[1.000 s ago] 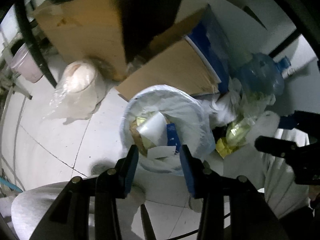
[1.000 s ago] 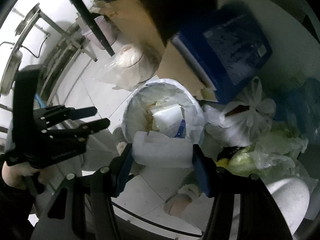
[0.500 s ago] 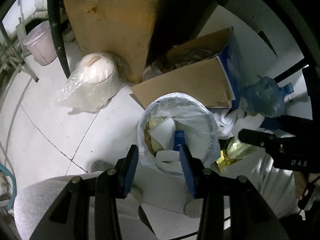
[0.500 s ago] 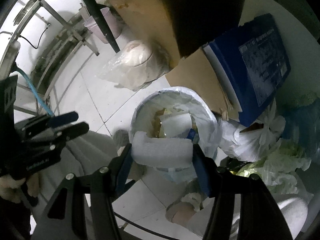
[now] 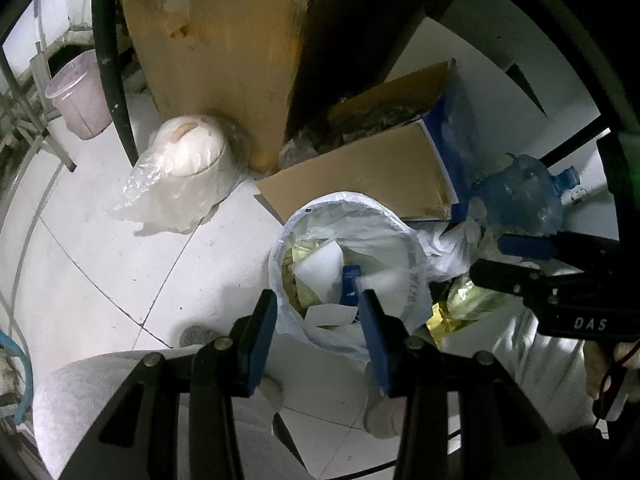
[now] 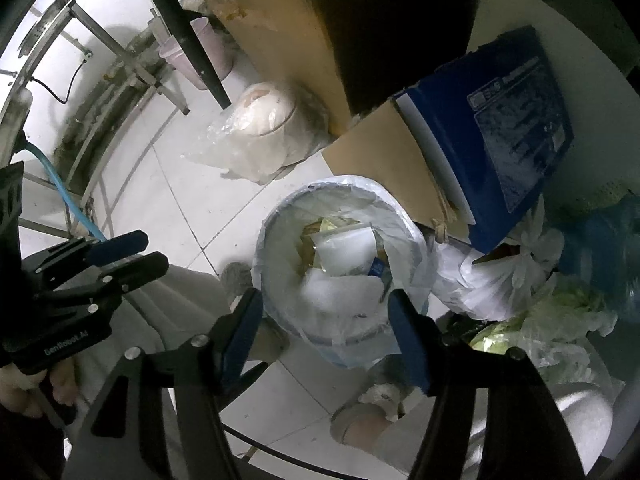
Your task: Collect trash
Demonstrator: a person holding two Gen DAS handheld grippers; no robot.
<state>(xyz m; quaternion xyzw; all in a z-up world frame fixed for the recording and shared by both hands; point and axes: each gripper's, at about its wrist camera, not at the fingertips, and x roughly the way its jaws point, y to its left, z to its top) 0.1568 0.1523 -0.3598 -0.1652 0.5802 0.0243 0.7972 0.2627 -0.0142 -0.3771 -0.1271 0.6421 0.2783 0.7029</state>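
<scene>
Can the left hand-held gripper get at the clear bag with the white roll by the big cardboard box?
Probably yes: the left hand-held gripper is open and empty, and bare floor tile lies before the bagged roll; the lined trash bin sits off to its right.

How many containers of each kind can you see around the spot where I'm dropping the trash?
White-lined round trash bin: 1
Brown cardboard boxes, one plain, one with a blue printed side: 2
Pink plastic bucket: 1
Blue plastic water jug: 1
Tied white plastic bag: 1
Total: 6
</scene>
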